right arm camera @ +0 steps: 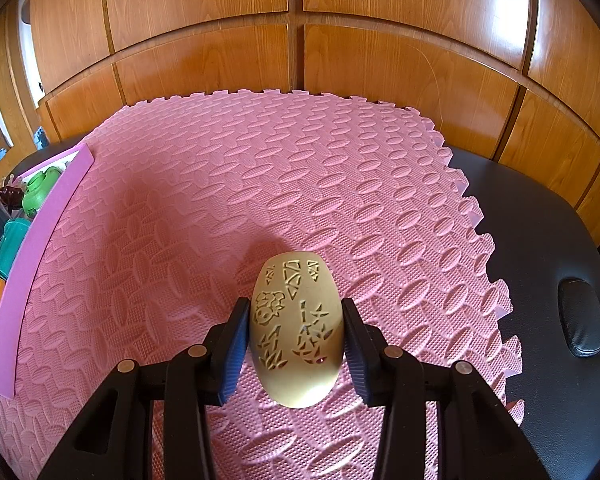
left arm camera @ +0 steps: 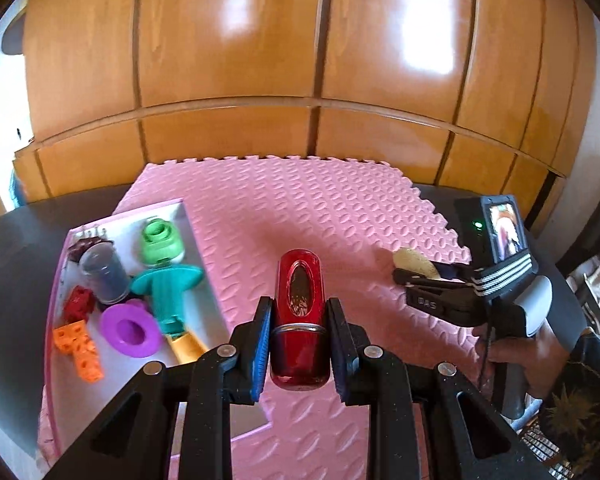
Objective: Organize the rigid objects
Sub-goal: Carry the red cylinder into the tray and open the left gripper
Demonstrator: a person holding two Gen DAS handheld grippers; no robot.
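Red case (left arm camera: 300,312); pinched by left hand-held gripper (left arm camera: 300,312) | carved egg (right arm camera: 296,332); underside hidden; clamped by right hand-held gripper (right arm camera: 296,316)

Layout: foam mat (right arm camera: 300,184) on counter (right arm camera: 540,240), tray (left arm camera: 196,248) at mat's left edge.
Tray holds the sorted pieces; cupboard doors (left arm camera: 300,60) behind counter; capsule case (left arm camera: 300,320) between left fingers (left arm camera: 262,344), above mat; carved egg (right arm camera: 296,328) between right fingers (right arm camera: 232,352), to its right.

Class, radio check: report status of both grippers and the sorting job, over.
Left gripper shut on red case. Right gripper shut on tan egg. Tray left, partly filled. Mat between clear.
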